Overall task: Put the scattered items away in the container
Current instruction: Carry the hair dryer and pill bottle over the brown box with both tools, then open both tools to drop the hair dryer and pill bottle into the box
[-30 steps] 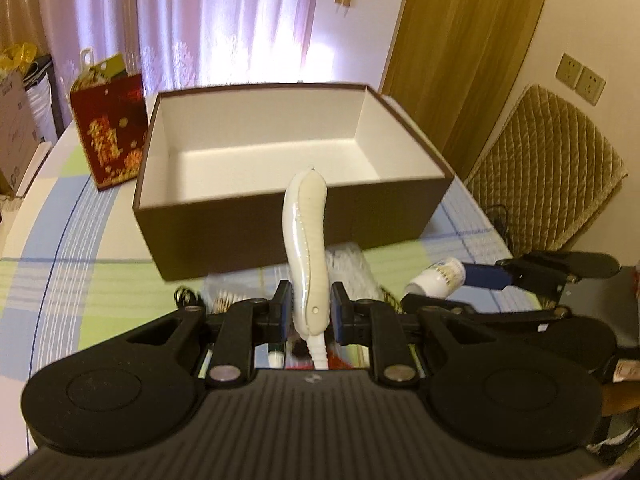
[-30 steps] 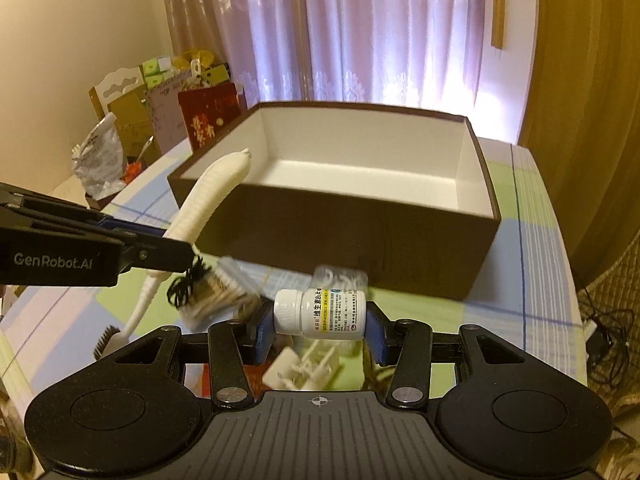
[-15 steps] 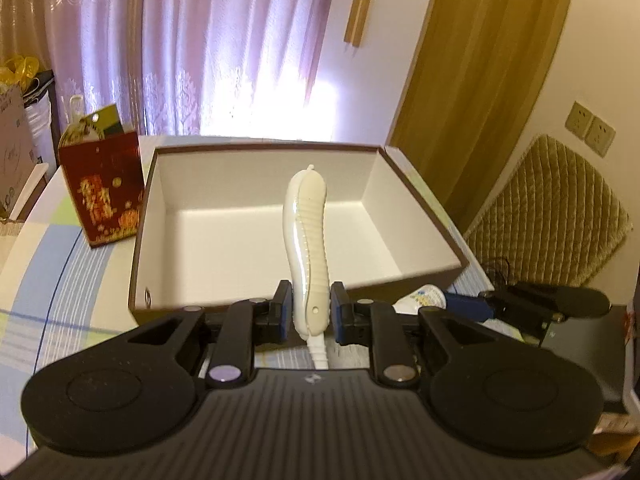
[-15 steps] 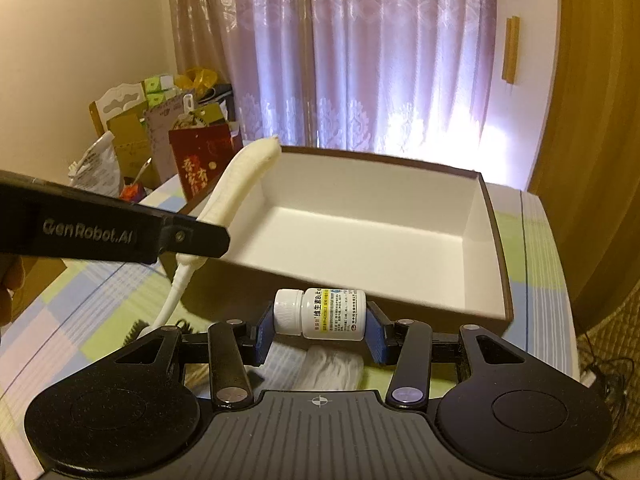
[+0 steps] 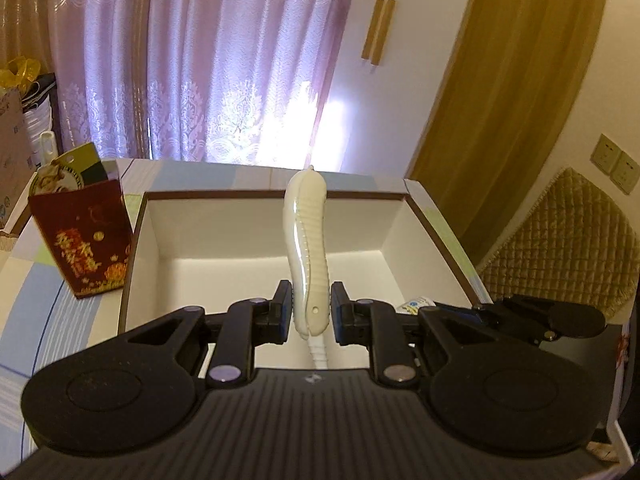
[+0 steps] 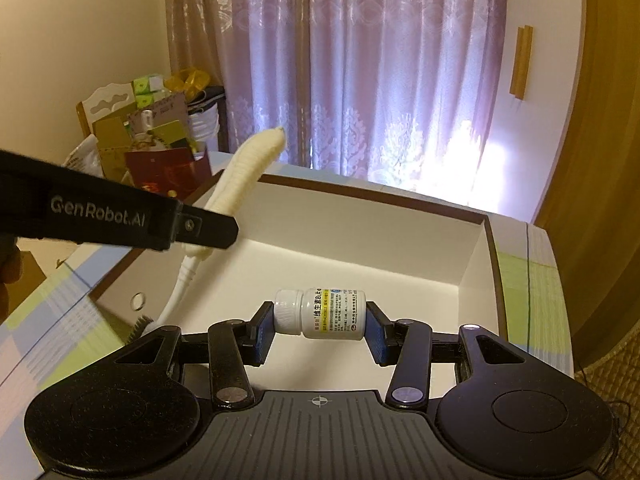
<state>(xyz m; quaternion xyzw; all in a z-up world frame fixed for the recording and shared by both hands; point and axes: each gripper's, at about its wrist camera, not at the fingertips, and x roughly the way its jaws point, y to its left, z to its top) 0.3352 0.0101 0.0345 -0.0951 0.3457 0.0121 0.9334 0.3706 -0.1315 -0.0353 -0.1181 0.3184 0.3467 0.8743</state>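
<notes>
surface: checked tablecloth table (image 5: 60, 320) | on it: open brown box (image 5: 440, 240), red gift bag (image 5: 84, 240)

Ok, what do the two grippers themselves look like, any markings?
Both are matte black. The left gripper and right gripper each have a ribbed body, two round discs, silver pivot pins and blue-edged pads. White "GenRobot.AI" lettering runs along the left gripper's side in the right wrist view. No cables or sleeves show.

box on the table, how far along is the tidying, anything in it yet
Nothing looks put away yet: the visible floor of the box is bare. In hand: the left hand-held gripper grips a cream brush by its handle, and the right hand-held gripper clamps a white pill bottle; both hang over the open box. Left: release both. Any other items on the table are out of view.
</notes>
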